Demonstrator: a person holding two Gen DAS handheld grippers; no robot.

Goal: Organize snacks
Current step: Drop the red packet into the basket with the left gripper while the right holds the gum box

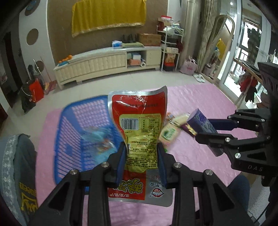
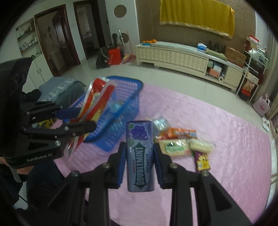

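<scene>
left gripper [image 1: 141, 154] fingers clamped on red snack pouch [image 1: 139, 121]. right gripper [image 2: 139, 154] fingers clamped on doublemint can [image 2: 140, 156]. both above pink bench [image 2: 217, 139] near blue basket [image 2: 128, 97].

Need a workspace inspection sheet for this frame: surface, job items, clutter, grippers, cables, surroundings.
Surface: pink quilted cover, wrinkled.
Job's things: blue basket at the cover's far left, something light blue inside, blurred; red and yellow snack pouch and purple Doublemint gum bottle lifted; remaining snack packets heaped on the cover right of the basket.
Clutter: grey garment at the left edge.
Grippers: left gripper shut on the pouch; right gripper shut on the gum bottle.
Cables: nothing seen.
Surroundings: cream TV cabinet, yellow cloth on the wall, white shelf rack.
</scene>
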